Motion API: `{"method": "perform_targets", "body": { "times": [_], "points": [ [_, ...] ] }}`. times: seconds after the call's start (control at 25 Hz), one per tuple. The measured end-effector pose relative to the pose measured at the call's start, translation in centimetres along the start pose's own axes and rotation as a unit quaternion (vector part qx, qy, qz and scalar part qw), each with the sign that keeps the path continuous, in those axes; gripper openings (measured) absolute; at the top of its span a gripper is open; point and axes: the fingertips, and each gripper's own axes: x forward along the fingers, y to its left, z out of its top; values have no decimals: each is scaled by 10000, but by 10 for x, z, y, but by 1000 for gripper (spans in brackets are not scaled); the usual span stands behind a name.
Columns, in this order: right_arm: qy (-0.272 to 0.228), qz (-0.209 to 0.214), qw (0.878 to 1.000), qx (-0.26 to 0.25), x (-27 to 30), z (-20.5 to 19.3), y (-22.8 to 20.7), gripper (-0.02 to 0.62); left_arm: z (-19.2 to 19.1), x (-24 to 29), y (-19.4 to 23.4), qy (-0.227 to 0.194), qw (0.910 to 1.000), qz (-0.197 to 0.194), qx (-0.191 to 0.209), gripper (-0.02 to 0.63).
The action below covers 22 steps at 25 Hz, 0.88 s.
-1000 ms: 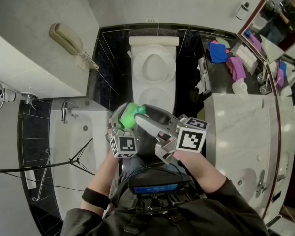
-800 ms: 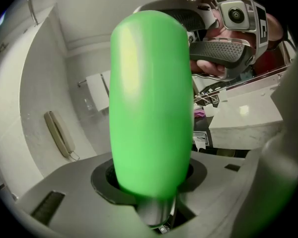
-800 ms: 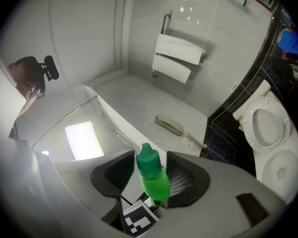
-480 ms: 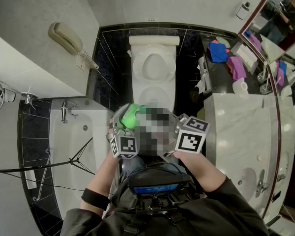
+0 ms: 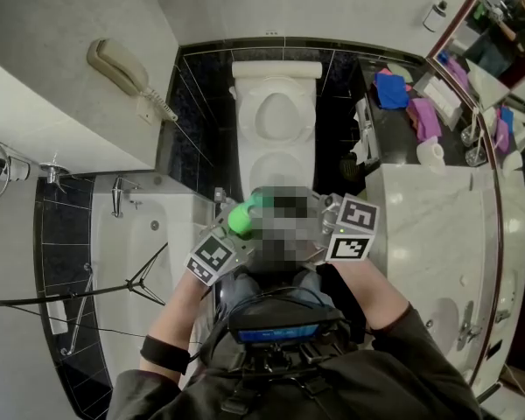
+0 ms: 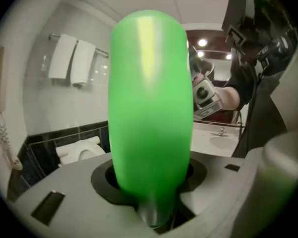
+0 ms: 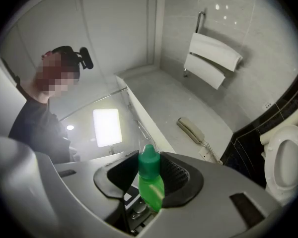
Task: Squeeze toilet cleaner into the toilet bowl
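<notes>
One green bottle of cleaner sits at centre frame in the head view, below the toilet bowl and not yet over it. It is likely light, with a soft, slick plastic wall, so the body is the place to hold and squeeze. The left gripper clamps that body. The right gripper has just been closing its jaws and now pinches the cap. Only the right gripper view shows that cap, which is hidden in the head view; the green body fills the left gripper view.

No print seems readable anywhere, not even on the green bottle.
</notes>
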Motion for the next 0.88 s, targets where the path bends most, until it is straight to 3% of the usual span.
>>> {"method": "perform_targets", "body": {
  "times": [0.16,0.36,0.88],
  "points": [
    [168,415,9978,-479,-5,-5,4,150,-3,0,-18,20,9986,-514,-146,192],
    [146,622,9968,-490,-8,-6,8,150,-4,0,-18,74,9989,-458,-75,192],
    [-300,565,9971,-409,-17,10,6,149,-4,0,-17,23,9993,-360,-35,192]
  ]
}}
